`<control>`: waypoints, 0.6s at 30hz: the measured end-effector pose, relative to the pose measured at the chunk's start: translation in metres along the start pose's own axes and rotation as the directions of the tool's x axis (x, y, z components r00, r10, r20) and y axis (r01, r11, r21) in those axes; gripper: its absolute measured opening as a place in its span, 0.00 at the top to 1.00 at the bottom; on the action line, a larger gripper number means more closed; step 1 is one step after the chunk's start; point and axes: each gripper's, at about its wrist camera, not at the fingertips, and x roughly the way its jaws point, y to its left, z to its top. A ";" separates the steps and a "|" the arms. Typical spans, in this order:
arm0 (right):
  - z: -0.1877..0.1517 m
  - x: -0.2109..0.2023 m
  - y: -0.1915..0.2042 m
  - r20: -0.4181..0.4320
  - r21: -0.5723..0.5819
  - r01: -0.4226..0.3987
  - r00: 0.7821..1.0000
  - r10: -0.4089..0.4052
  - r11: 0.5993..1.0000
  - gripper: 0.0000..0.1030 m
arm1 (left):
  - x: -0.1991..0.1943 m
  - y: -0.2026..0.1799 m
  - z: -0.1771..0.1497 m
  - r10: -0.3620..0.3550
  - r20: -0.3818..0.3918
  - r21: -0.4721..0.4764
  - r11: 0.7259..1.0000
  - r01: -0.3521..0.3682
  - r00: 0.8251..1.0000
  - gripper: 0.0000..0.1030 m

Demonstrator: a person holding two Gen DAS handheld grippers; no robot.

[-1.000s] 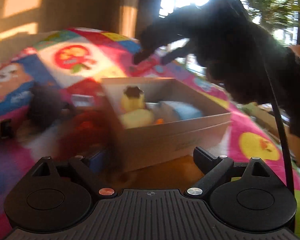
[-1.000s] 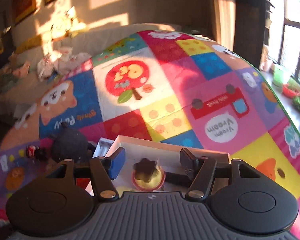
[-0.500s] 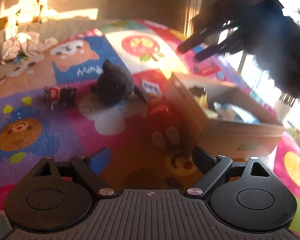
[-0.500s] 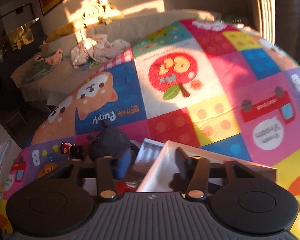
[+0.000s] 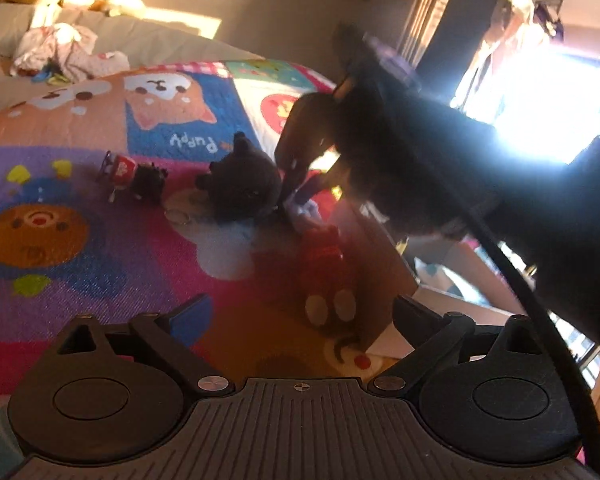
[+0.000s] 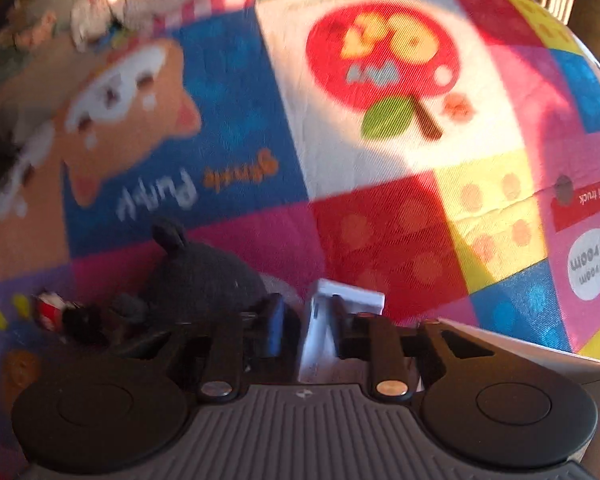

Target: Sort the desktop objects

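My right gripper (image 6: 306, 320) has its jaws narrowed around a small white box (image 6: 342, 300) lying on the colourful play mat, next to the dark plush toy (image 6: 204, 280); whether the pads touch it is unclear. In the left wrist view the right gripper (image 5: 296, 196) reaches down between the plush (image 5: 240, 184) and the cardboard box (image 5: 380, 264). My left gripper (image 5: 300, 316) is open and empty, low over the mat by the box's near corner. A red toy (image 5: 324, 244) lies beside the box.
A small red-and-black figure (image 5: 134, 174) lies left of the plush, and shows in the right wrist view (image 6: 60, 312). A metal ring (image 5: 178, 216) lies by the plush. A sofa with crumpled clothes (image 5: 64, 52) stands behind the mat. A bright window is at the right.
My right gripper left the box interior, swung left and down, and narrowed its jaws around the small white box. My left gripper swung left, away from the cardboard box.
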 end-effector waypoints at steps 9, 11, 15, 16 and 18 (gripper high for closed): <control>-0.038 -0.022 -0.002 -0.132 -0.002 -0.175 0.976 0.173 0.985 0.90 | 0.002 0.001 0.000 -0.038 -0.023 0.003 0.999 0.038 0.999 0.03; -0.054 -0.026 -0.002 -0.135 0.027 -0.219 0.966 0.220 0.975 0.90 | 0.000 -0.006 -0.001 -0.026 -0.043 0.054 0.998 0.029 0.999 0.03; -0.082 -0.039 0.002 -0.197 0.063 -0.356 0.911 0.362 0.932 0.91 | -0.019 -0.022 -0.011 0.006 -0.086 0.190 0.982 0.011 0.996 0.03; -0.090 -0.044 0.003 -0.215 0.070 -0.386 0.895 0.392 0.920 0.91 | -0.026 -0.025 -0.014 0.008 -0.097 0.210 0.978 0.012 0.995 0.02; -0.109 -0.059 0.004 -0.228 0.045 -0.437 0.871 0.435 0.898 0.90 | -0.040 -0.029 -0.020 0.013 -0.120 0.240 0.971 0.017 0.993 0.02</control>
